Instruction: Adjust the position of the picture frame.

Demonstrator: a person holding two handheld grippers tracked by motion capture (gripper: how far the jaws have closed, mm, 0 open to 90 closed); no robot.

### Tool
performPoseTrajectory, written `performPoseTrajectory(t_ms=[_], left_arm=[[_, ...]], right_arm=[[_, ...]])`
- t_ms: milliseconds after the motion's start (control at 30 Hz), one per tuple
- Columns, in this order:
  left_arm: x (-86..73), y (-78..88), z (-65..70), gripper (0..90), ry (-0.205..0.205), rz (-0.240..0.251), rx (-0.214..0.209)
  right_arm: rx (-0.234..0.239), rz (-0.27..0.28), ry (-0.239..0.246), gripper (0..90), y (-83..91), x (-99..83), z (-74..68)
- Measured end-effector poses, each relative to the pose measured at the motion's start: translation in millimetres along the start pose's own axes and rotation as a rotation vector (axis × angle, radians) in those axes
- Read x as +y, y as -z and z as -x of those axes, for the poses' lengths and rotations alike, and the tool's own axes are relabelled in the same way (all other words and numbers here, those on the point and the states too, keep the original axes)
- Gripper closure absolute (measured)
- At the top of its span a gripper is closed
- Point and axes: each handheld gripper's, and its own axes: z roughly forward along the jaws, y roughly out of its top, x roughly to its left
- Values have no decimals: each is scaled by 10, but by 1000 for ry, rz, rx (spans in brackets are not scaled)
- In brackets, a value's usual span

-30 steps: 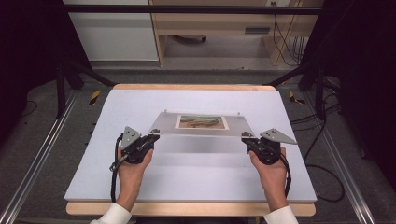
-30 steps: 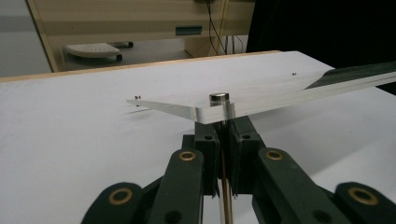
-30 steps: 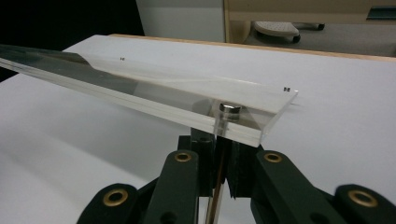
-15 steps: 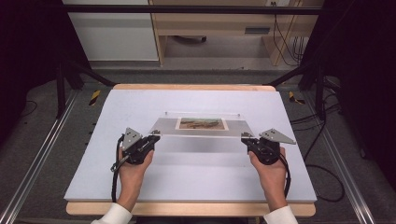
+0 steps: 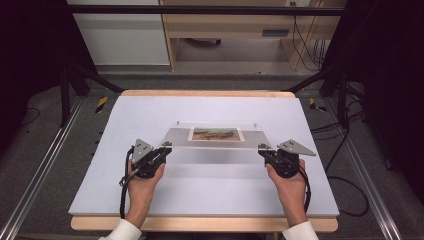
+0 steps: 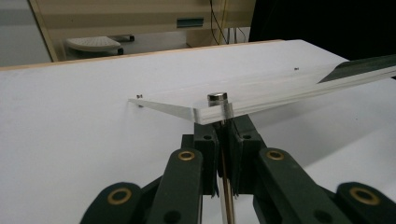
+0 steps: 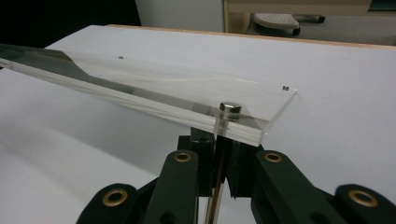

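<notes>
1. The picture (image 5: 216,134) inside the clear acrylic frame (image 5: 215,150) is too small in the high view to make out; I see greens and browns, nothing more.
2. In the left gripper view the frame's far end runs off the right edge; in the right gripper view it runs off the left edge.
3. What the left gripper (image 6: 227,140) and the right gripper (image 7: 219,154) clamp beneath the frame's near corners is hidden by the pads: only a thin upright strip shows.
4. The white table (image 5: 150,115) hides its near edge's underside; the person's sleeves are cut off at the bottom.
</notes>
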Motion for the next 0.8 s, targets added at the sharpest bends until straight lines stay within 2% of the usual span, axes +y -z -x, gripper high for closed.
performPoseTrajectory(t_ms=[500,800], left_arm=[[-131,55,54,828,-16,-73,-11],[-232,57,70,830,-22,-123,-15]], right_arm=[[21,-52,8,836,22,-176,11],[34,-95,-9,844,7,-289,16]])
